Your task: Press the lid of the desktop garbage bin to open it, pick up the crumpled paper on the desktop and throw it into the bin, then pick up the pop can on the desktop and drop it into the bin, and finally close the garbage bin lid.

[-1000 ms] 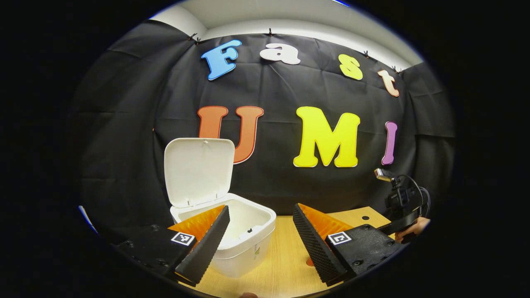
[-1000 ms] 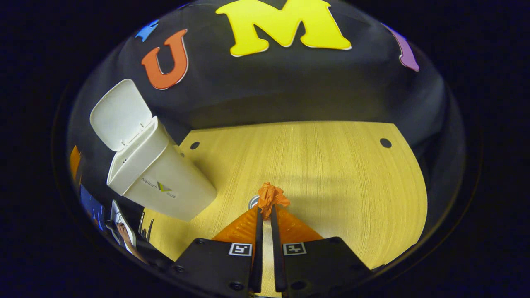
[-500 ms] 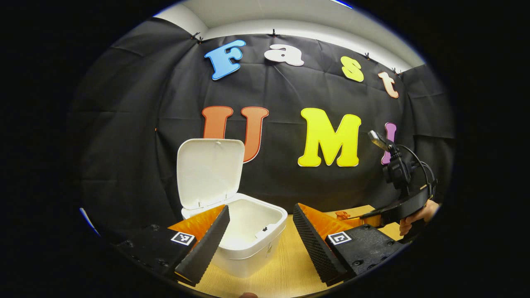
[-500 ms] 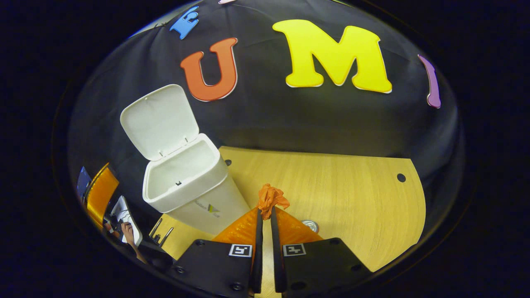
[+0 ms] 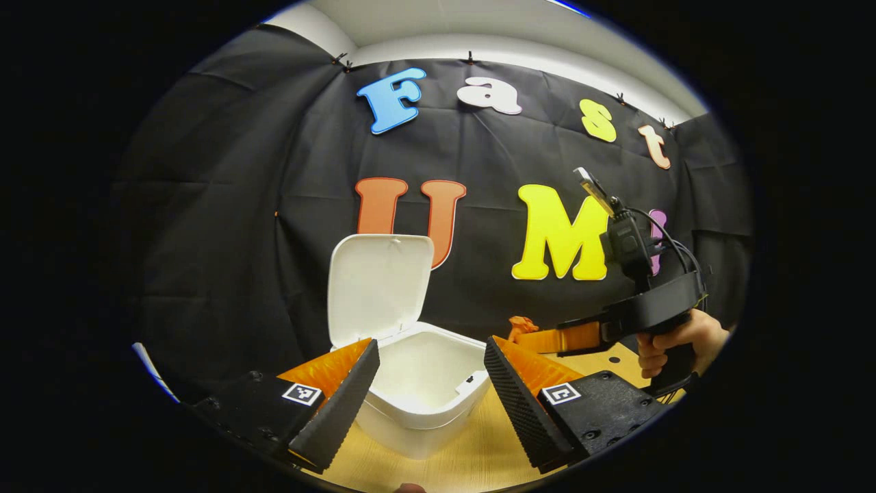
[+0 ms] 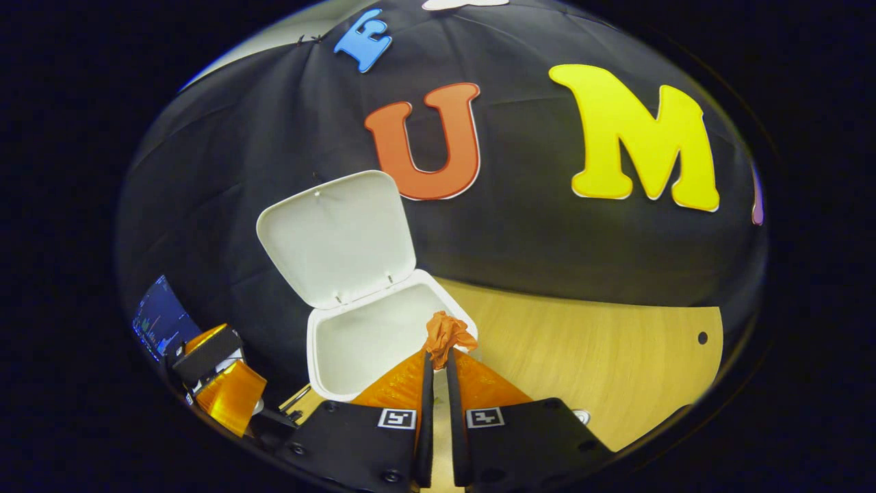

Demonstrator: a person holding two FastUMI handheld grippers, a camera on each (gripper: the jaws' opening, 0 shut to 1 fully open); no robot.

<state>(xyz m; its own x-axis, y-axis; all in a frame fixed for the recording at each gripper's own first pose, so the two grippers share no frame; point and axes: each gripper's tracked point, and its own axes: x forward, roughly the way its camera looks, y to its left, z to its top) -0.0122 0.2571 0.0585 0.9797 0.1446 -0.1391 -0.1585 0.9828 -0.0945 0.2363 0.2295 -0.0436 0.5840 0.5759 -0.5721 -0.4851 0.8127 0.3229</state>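
- Evenly and brightly lit, from overhead by the look of the pale strip of ceiling (image 5: 493,27) at the top of the left gripper view.
- Soft shadow only inside the white bin (image 6: 373,342) and under its raised lid (image 6: 339,236); no hard-edged shadows on the wooden surface (image 6: 616,356).
- No strong glare; faint sheen on the lid (image 5: 378,284) and along the creases of the dark cloth wall (image 5: 226,205).
- Strong fisheye bending in both views: straight edges bowed, things near the rim squeezed and dimmer.
- Sharp in the middle; slight softening toward the rim, with a thin blue fringe at the edge.
- Small screen (image 6: 161,322) at lower left of the right gripper view too small and warped to make out.
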